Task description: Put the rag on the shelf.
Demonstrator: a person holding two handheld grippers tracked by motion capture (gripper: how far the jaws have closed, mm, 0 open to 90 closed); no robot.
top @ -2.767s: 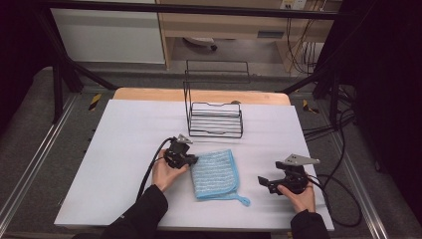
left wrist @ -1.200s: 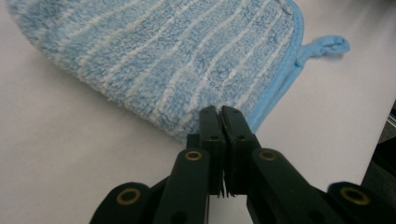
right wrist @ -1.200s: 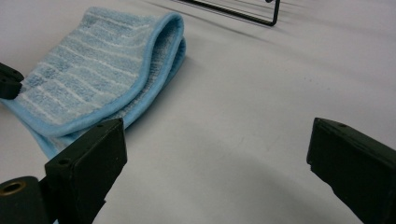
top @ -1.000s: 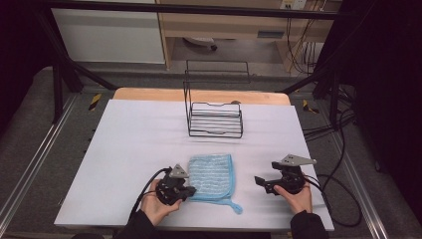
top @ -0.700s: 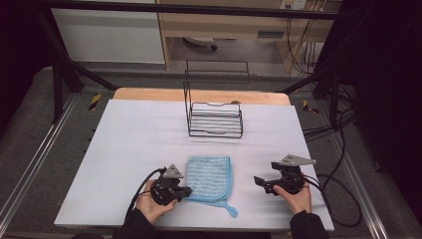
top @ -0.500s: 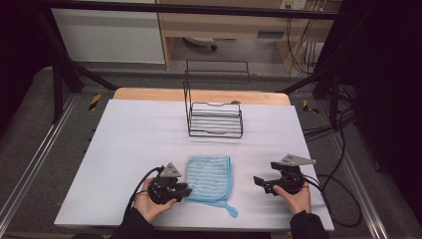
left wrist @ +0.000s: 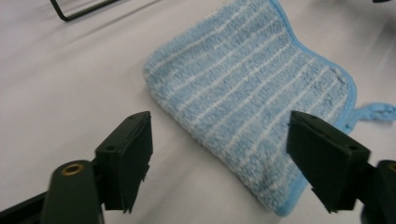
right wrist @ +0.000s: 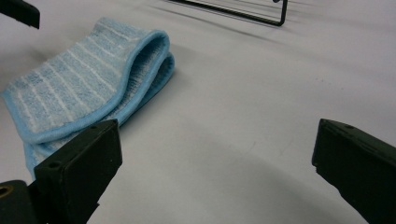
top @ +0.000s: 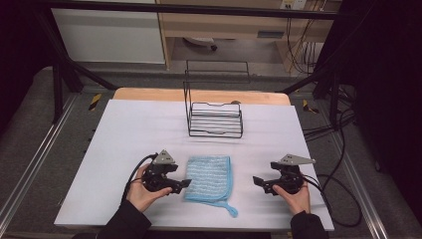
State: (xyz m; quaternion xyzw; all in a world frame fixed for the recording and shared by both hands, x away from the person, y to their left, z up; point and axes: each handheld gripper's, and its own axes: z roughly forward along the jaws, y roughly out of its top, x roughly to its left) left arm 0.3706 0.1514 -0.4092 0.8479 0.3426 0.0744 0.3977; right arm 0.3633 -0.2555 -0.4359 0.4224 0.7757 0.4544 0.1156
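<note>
A blue cloth with white stripes [top: 210, 178] lies folded flat on the white table [top: 124, 134], with a loop tag trailing at its near right corner. My left gripper [top: 182, 183] sits at the cloth's left edge. In the left gripper view the left gripper [left wrist: 222, 140] is open, and the cloth [left wrist: 252, 93] lies just ahead of and between its jaws. My right gripper [top: 259, 182] rests to the right of the cloth, a short gap away. In the right gripper view the right gripper [right wrist: 215, 149] is open over bare table, with the cloth's folded edge [right wrist: 88, 84] to its left.
A black wire rack [top: 215, 119] stands at the back middle of the table, and its base wire [right wrist: 233, 11] appears at the top of the right gripper view. Cables trail off the table's right side [top: 338, 184]. Bare table lies left of the left hand.
The left gripper has come from the cloth's far left corner toward the near edge. The cloth has turned square to the table. The right gripper has barely moved.
</note>
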